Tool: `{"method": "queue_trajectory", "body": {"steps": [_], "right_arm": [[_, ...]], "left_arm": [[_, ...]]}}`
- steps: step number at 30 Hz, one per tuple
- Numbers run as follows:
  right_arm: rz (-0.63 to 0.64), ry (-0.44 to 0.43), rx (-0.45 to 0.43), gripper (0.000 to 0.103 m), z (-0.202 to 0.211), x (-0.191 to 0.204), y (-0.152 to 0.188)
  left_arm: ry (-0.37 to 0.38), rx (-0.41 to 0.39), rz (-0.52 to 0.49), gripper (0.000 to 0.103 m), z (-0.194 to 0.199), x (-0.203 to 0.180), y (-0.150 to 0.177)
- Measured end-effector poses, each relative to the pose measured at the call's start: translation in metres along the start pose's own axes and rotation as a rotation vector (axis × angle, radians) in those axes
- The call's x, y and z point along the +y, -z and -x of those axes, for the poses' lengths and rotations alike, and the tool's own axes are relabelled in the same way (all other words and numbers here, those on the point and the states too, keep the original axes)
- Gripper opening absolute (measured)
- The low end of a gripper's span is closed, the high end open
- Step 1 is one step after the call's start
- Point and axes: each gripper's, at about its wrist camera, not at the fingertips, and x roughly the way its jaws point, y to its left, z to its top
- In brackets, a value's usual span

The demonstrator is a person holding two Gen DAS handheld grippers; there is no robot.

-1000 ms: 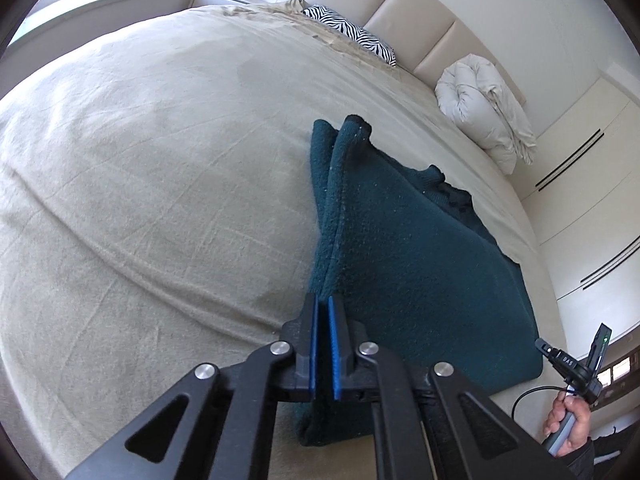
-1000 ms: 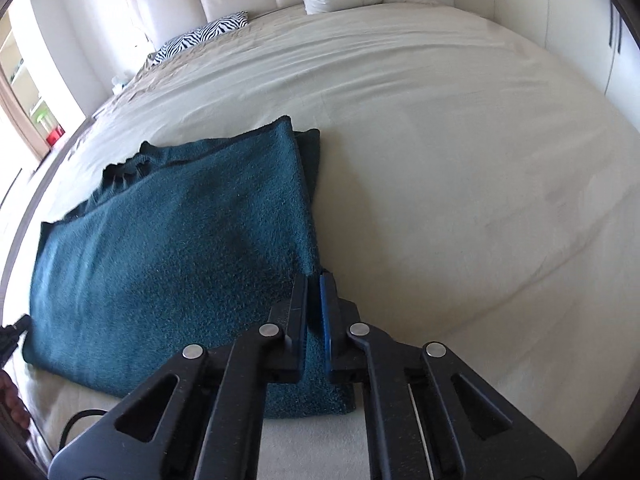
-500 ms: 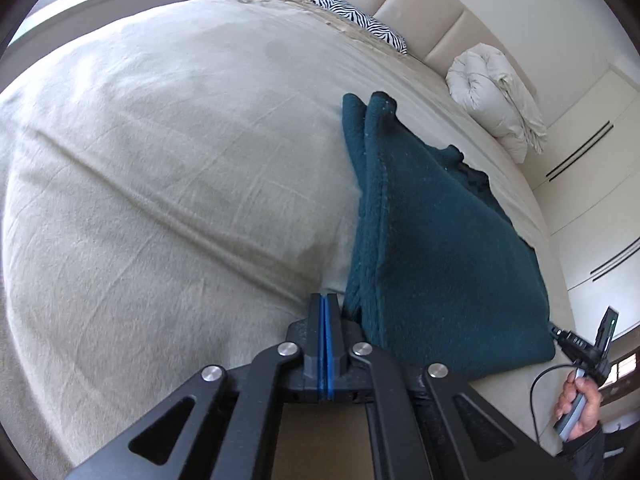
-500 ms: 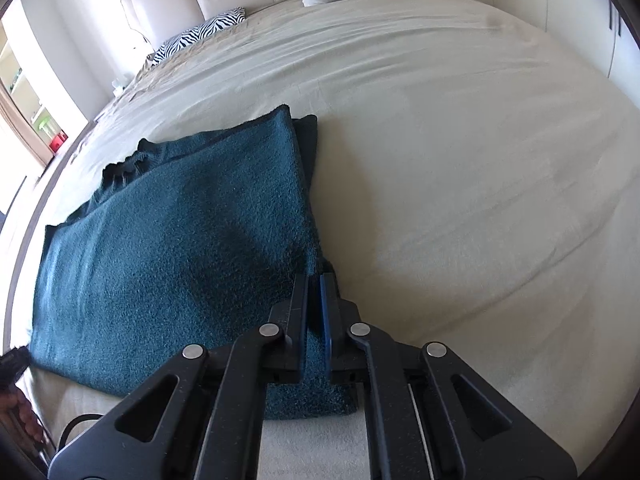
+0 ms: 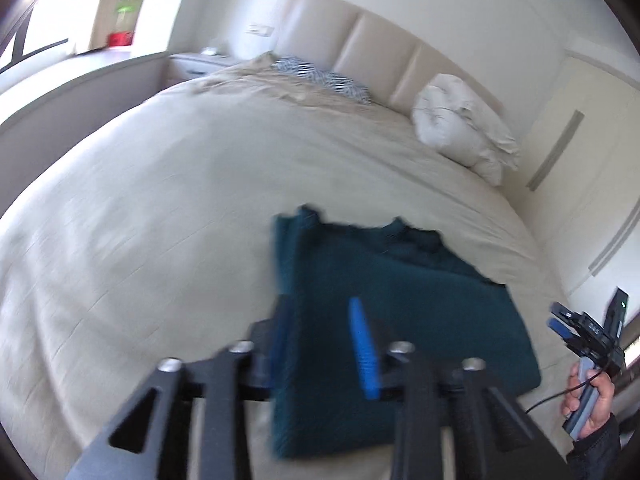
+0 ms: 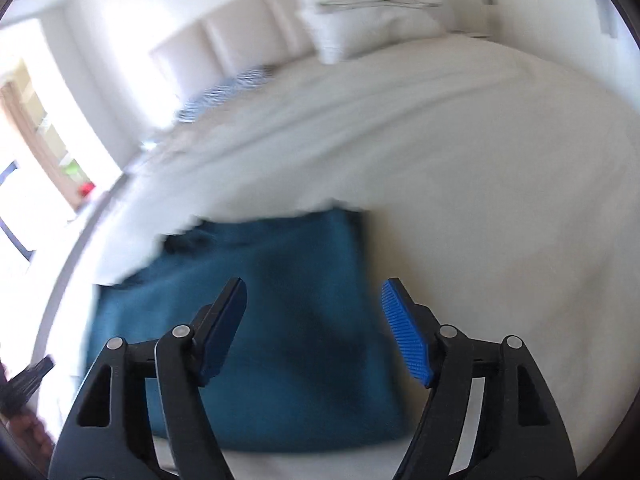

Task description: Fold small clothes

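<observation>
A dark teal knitted garment (image 5: 404, 320) lies folded flat on the beige bed (image 5: 160, 208), near its front edge; the right wrist view shows the same garment (image 6: 288, 320). My left gripper (image 5: 320, 332) hovers above the garment's left edge, its jaws opening, and no cloth is pinched between the blue pads. My right gripper (image 6: 314, 324) hangs over the garment's right part, its jaws also opening wide with nothing between them. At the far right of the left wrist view, a hand (image 5: 592, 404) holds the right gripper's handle. Both views are blurred by motion.
A white pillow (image 5: 460, 128) and a zebra-patterned pillow (image 5: 320, 78) lie by the padded headboard (image 5: 360, 44). A bedside table (image 5: 196, 62) stands at the back left. White wardrobe doors (image 5: 592, 184) line the right wall.
Both grippers have let go of the teal garment and risen away from it, jaws going from shut to open. The garment now lies flat, folded, on the bed.
</observation>
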Motion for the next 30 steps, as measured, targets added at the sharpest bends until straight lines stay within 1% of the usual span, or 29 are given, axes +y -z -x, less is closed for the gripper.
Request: {"method": "queue_trajectory", "body": {"steps": [1, 2, 3, 5, 6, 7, 8, 9, 10, 11, 13, 14, 15, 16, 17, 18, 19, 20, 21, 22, 23, 24, 25, 26, 27, 29, 30], "right_arm": [[-0.004, -0.04, 0.018, 0.07, -0.007, 0.007, -0.003], [-0.024, -0.113, 0.053, 0.07, -0.024, 0.021, -0.009], [-0.04, -0.175, 0.08, 0.068, -0.039, 0.033, -0.012], [-0.086, -0.247, 0.142, 0.068, -0.073, 0.052, -0.015], [-0.101, -0.274, 0.172, 0.068, -0.088, 0.063, -0.014], [-0.116, -0.326, 0.212, 0.067, -0.108, 0.074, -0.013], [-0.152, -0.383, 0.249, 0.063, -0.129, 0.084, -0.01], [-0.186, -0.404, 0.272, 0.063, -0.143, 0.09, -0.007], [-0.223, -0.424, 0.301, 0.063, -0.159, 0.093, -0.002], [-0.252, -0.44, 0.325, 0.063, -0.174, 0.093, 0.002], [-0.27, -0.429, 0.309, 0.046, -0.187, 0.083, 0.006], [-0.297, -0.432, 0.3, 0.03, -0.191, 0.069, 0.005], [-0.334, -0.448, 0.293, 0.025, -0.193, 0.055, 0.004], [-0.368, -0.469, 0.272, 0.025, -0.193, 0.04, 0.001], [-0.412, -0.483, 0.228, 0.025, -0.189, 0.017, -0.004], [-0.437, -0.445, 0.196, 0.025, -0.185, 0.0, -0.007], [-0.464, -0.371, 0.161, 0.024, -0.179, -0.022, -0.01], [-0.517, -0.373, 0.125, 0.02, -0.174, -0.047, -0.013], [-0.55, -0.326, 0.098, 0.02, -0.166, -0.067, -0.016], [-0.564, -0.292, 0.081, 0.02, -0.159, -0.077, -0.018], [-0.574, -0.251, 0.062, 0.024, -0.148, -0.089, -0.022], [-0.573, -0.183, 0.042, 0.024, -0.134, -0.096, -0.024], [-0.57, -0.157, 0.023, 0.025, -0.121, -0.099, -0.024], [-0.56, -0.157, 0.011, 0.027, -0.11, -0.096, -0.023], [-0.543, -0.176, 0.013, 0.027, -0.101, -0.089, -0.02], [-0.506, -0.29, 0.045, 0.027, -0.085, -0.059, -0.004], [-0.488, -0.388, 0.081, 0.028, -0.081, -0.033, 0.012]], "left_arm": [[0.022, 0.004, -0.031, 0.053, -0.013, -0.011, -0.008], [0.037, 0.015, -0.072, 0.054, -0.032, -0.026, -0.016], [0.036, 0.026, -0.093, 0.054, -0.048, -0.035, -0.022], [0.059, 0.076, -0.134, 0.054, -0.093, -0.058, -0.033], [0.031, 0.089, -0.173, 0.054, -0.118, -0.069, -0.036], [0.002, 0.093, -0.204, 0.054, -0.133, -0.076, -0.036], [-0.014, 0.11, -0.224, 0.054, -0.15, -0.079, -0.035], [-0.033, 0.146, -0.225, 0.053, -0.17, -0.076, -0.033], [-0.054, 0.168, -0.214, 0.051, -0.181, -0.068, -0.03], [-0.052, 0.177, -0.186, 0.043, -0.186, -0.058, -0.026], [0.01, 0.157, -0.116, 0.035, -0.18, -0.037, -0.025], [0.031, 0.155, -0.091, 0.032, -0.176, -0.028, -0.025], [0.04, 0.154, -0.077, 0.031, -0.171, -0.02, -0.025], [0.048, 0.153, -0.07, 0.029, -0.167, -0.015, -0.025], [0.055, 0.151, -0.062, 0.026, -0.164, -0.009, -0.024], [0.059, 0.149, -0.054, 0.025, -0.16, -0.004, -0.022], [0.066, 0.144, -0.04, 0.024, -0.156, 0.001, -0.021], [0.07, 0.139, -0.032, 0.024, -0.152, 0.005, -0.02], [0.059, 0.132, -0.024, 0.024, -0.146, 0.009, -0.019], [0.046, 0.127, -0.019, 0.023, -0.14, 0.009, -0.018], [0.028, 0.124, -0.009, 0.026, -0.131, 0.009, -0.017], [0.017, 0.116, -0.004, 0.031, -0.119, 0.006, -0.014], [0.023, 0.104, 0.001, 0.047, -0.111, 0.002, -0.012], [0.038, 0.093, 0.007, 0.06, -0.099, -0.007, -0.005], [0.07, 0.096, 0.003, 0.063, -0.086, -0.021, 0.006], [0.133, 0.123, -0.02, 0.065, -0.074, -0.046, 0.028], [0.159, 0.139, -0.029, 0.066, -0.069, -0.057, 0.038]]}}
